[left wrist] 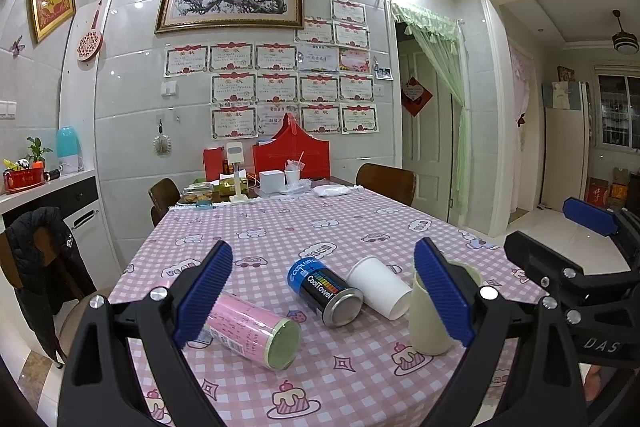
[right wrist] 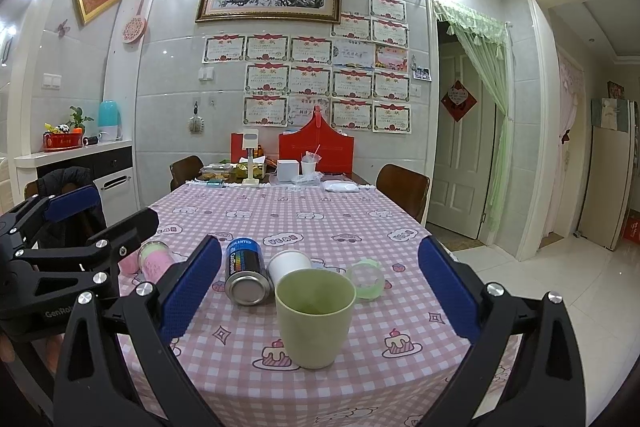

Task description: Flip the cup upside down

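A pale green cup (right wrist: 314,319) stands upright, mouth up, near the front edge of the table. It sits centred between the open fingers of my right gripper (right wrist: 320,291), which is empty and not touching it. In the left wrist view the cup (left wrist: 426,323) is partly hidden behind the right-hand finger. My left gripper (left wrist: 324,295) is open and empty, over the lying cans. The right gripper also shows in the left wrist view (left wrist: 560,239), and the left gripper shows in the right wrist view (right wrist: 92,215).
A pink canister (left wrist: 252,333), a black CoolTowel can (left wrist: 324,291) and a white paper cup (left wrist: 380,287) lie on their sides on the pink checked tablecloth (left wrist: 300,227). A green tape roll (right wrist: 366,277) lies beyond the cup. Boxes and clutter stand at the far end; chairs surround the table.
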Tool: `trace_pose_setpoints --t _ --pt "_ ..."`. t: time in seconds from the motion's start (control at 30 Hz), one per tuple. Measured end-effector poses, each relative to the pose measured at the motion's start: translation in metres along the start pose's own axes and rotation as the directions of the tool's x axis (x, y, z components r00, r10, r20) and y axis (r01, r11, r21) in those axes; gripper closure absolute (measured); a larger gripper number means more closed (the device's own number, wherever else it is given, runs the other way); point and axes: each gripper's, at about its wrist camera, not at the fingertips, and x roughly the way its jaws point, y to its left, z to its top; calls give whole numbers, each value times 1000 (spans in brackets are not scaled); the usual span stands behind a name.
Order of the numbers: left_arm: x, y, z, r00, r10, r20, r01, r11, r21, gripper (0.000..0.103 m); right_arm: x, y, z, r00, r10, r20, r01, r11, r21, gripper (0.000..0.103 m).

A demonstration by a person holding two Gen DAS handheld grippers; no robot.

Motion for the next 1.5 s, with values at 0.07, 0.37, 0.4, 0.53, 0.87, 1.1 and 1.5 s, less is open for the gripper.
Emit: trace_pose_setpoints --t 0.07,0.37,0.4,0.53,0.87,1.1,1.5 --pt "0 0 0 1000 0 0 0 1000 0 12 0 1 -1 1000 0 -1 0 1000 0 8" --pt "0 0 0 1000 3 7 -3 1000 -2 12 1 0 -1 1000 1 -3 -1 1000 0 8" --pt "0 0 0 1000 3 6 -3 1000 0 12 1 0 -1 1000 0 -3 0 1000 -1 8" --pt "0 0 0 1000 3 6 -3 1000 0 12 2 2 -2 1000 1 -4 -1 1000 1 8" --pt "0 0 0 1000 4 5 -4 1000 1 12 2 1 -1 1000 0 -5 0 1000 0 8" --pt "0 0 0 1000 2 6 -2 1000 1 12 2 3 -4 1000 0 -7 0 1000 0 8" --pt "0 0 0 1000 3 5 -3 1000 1 12 3 3 -6 1000 -1 -11 1 1000 0 8"
